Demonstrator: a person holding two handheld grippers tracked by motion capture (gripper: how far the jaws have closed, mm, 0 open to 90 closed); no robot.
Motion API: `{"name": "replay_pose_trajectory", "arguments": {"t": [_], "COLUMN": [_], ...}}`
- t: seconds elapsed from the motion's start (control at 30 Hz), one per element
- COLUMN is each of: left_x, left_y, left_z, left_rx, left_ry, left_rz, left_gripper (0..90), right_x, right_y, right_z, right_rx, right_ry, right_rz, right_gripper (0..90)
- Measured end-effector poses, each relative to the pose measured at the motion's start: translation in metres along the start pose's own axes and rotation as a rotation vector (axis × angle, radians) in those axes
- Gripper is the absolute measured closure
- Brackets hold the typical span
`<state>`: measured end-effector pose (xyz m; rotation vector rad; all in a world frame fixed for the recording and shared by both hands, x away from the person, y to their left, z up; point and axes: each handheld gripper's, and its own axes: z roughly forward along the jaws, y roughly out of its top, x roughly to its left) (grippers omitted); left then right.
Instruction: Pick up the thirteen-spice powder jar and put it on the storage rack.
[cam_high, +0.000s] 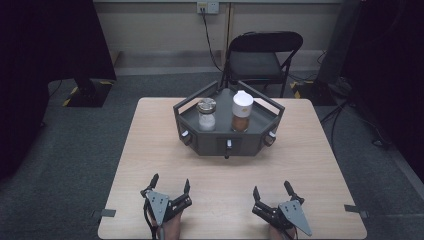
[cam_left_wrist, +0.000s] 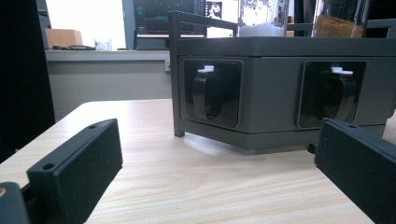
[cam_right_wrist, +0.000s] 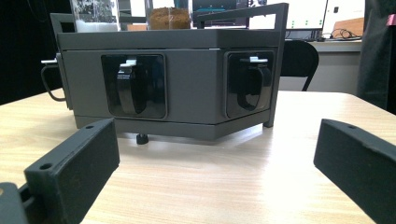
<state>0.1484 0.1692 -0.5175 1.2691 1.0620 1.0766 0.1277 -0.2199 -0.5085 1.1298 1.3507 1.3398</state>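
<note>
High view: hexagonal dark rack (cam_high: 200, 145) on pale woodgrain table (cam_high: 150, 150).

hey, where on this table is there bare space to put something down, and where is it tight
Bare wood runs in a wide band between the dark grey hexagonal rack and the left gripper and right gripper, and in strips beside the rack to the light wooden table's side edges. It is crowded on the rack: a silver-lidded glass jar and a white-capped jar of brown powder stand there.
</note>
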Motion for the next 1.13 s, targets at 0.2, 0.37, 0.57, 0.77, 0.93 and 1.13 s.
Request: {"name": "replay_pose_trajectory", "arguments": {"t": [0.2, 0.37, 0.57, 0.77, 0.93, 1.13], "left_x": [0.0000, 0.0000, -0.0001, -0.0001, 0.0000, 0.0003], "left_y": [0.0000, 0.0000, -0.0001, -0.0001, -0.0001, 0.0001], "left_z": [0.0000, 0.0000, 0.0000, 0.0000, 0.0000, 0.0000], "left_rx": [0.000, 0.000, 0.000, 0.000, 0.000, 0.000], "left_ry": [0.000, 0.000, 0.000, 0.000, 0.000, -0.002], "left_rz": [0.000, 0.000, -0.001, -0.001, 0.000, 0.000], "left_gripper": [0.3, 0.3, 0.3, 0.3, 0.3, 0.3], "right_x": [-0.0004, 0.0003, 0.0017, 0.0016, 0.0013, 0.0008], "right_y": [-0.0023, -0.0052, -0.0072, -0.0073, -0.0074, -0.0074], "right_z": [-0.0011, -0.0026, -0.0036, -0.0036, -0.0036, -0.0036], "right_rx": [-0.013, -0.029, -0.039, -0.040, -0.040, -0.041], "right_ry": [-0.005, -0.006, -0.002, -0.001, 0.000, 0.003], "right_rz": [0.011, 0.003, -0.017, -0.018, -0.019, -0.019], "right_gripper": [0.0, 0.0, 0.0, 0.0, 0.0, 0.0]}}
